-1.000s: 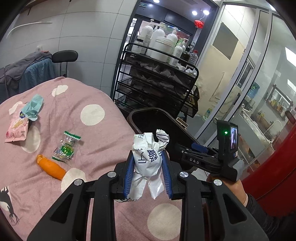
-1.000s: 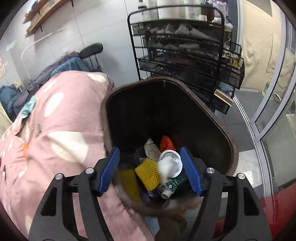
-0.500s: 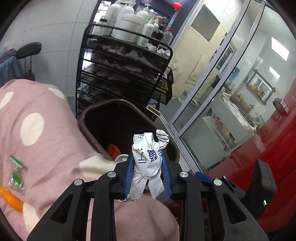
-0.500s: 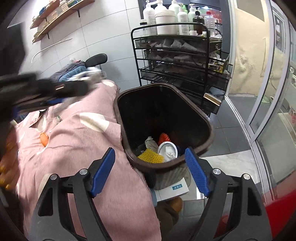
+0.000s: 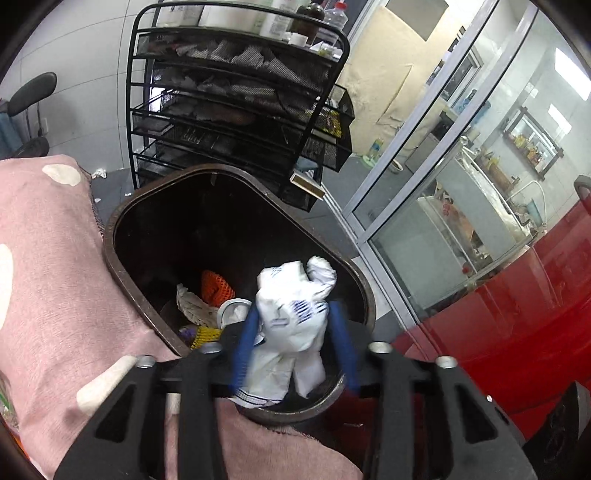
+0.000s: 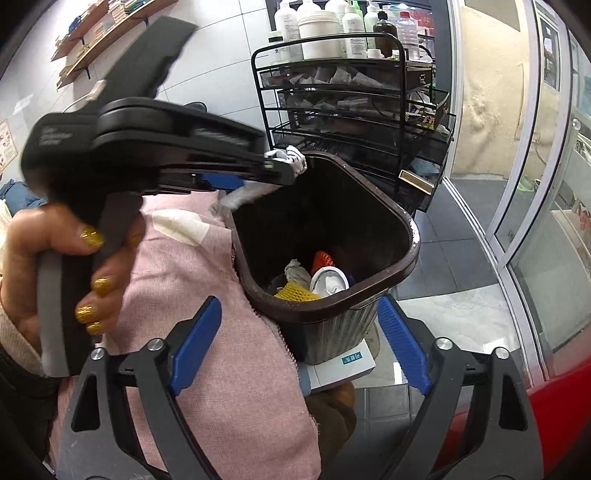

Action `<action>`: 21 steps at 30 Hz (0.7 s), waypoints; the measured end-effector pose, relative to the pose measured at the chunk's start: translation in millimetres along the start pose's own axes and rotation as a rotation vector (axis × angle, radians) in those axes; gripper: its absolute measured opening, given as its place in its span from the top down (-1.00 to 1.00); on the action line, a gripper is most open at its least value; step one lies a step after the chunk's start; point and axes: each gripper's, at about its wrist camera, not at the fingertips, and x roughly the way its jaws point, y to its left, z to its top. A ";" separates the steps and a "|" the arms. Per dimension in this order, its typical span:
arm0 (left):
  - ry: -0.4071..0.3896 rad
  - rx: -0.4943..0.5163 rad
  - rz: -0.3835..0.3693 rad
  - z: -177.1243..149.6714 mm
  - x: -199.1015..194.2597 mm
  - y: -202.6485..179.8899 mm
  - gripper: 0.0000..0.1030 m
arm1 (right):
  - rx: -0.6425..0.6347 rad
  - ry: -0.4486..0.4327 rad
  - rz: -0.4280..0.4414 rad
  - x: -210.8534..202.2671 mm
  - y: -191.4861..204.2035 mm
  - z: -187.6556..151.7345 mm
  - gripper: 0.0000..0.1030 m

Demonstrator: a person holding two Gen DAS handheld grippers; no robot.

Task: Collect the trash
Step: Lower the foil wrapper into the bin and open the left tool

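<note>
L wrist: left gripper [image 5: 293, 341] jaws opening over trash bin [image 5: 122, 266], crumpled white wrapper [image 5: 291, 321] dropping out between them.
R wrist: right gripper [image 6: 301, 345] spreading wide, nothing inside. Bin already holding several scraps; rest unseen.

Walls: pale grey tiles [image 5: 85, 55] stood at 11 o'clock.
Rack: a black wire rack [image 5: 236, 103] with bottles on top stood at 12 o'clock.
Chair: a black chair [image 5: 29, 96] sat at 9 o'clock.
Glass: metal-framed glass panels [image 5: 461, 192] ran at 2 o'clock.
Floor: dark grey tiles [image 6: 458, 218] lay at 3 o'clock.
Shelves: wooden shelves [image 6: 107, 33] hung at 11 o'clock.
Cover: a pink cloth with white spots [image 5: 48, 266] spread at 8 o'clock.
Panel: a glossy red surface [image 5: 517, 332] filled 4 o'clock.
</note>
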 end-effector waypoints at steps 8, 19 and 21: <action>-0.087 -0.032 0.036 -8.2 -36.7 17.8 -0.64 | -0.005 0.013 -0.010 3.2 2.1 -2.2 -0.69; -0.239 -0.019 0.226 -69.5 -131.1 41.9 -0.83 | -0.067 0.016 0.031 9.3 34.5 6.6 -0.69; -0.252 -0.039 0.236 -80.8 -143.0 51.7 -0.83 | -0.085 0.010 0.044 8.7 45.0 8.3 -0.69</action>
